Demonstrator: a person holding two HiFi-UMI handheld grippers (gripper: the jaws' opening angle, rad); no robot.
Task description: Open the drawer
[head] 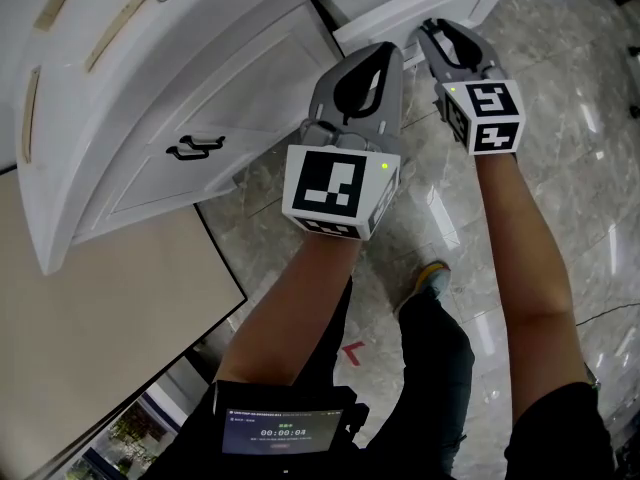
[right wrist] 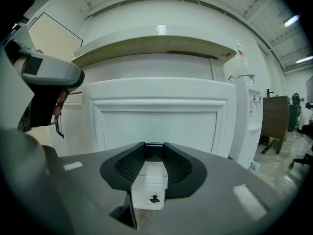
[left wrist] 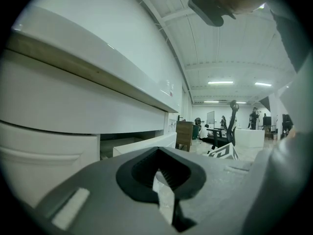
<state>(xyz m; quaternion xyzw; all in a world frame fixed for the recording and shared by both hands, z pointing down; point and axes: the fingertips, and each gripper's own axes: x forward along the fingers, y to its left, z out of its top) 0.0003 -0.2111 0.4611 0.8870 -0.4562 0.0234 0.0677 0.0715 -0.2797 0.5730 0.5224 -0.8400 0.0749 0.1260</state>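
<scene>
the drawer [head: 380,23] sits at twelve o'clock in the head view, standing partly out of the white cabinet [head: 250,88]. just at its five o'clock we hold the right gripper [head: 450,30], its jaws wide apart and gripping nothing, with only white cabinet front showing through the gap. the left gripper [head: 383,53] is at the drawer's six o'clock, just beside the right one, its jaws a narrow gap apart and empty. at nine o'clock from the left gripper a black handle [head: 195,148] sits on a cabinet door. marbled floor [head: 570,128] lies below.
</scene>
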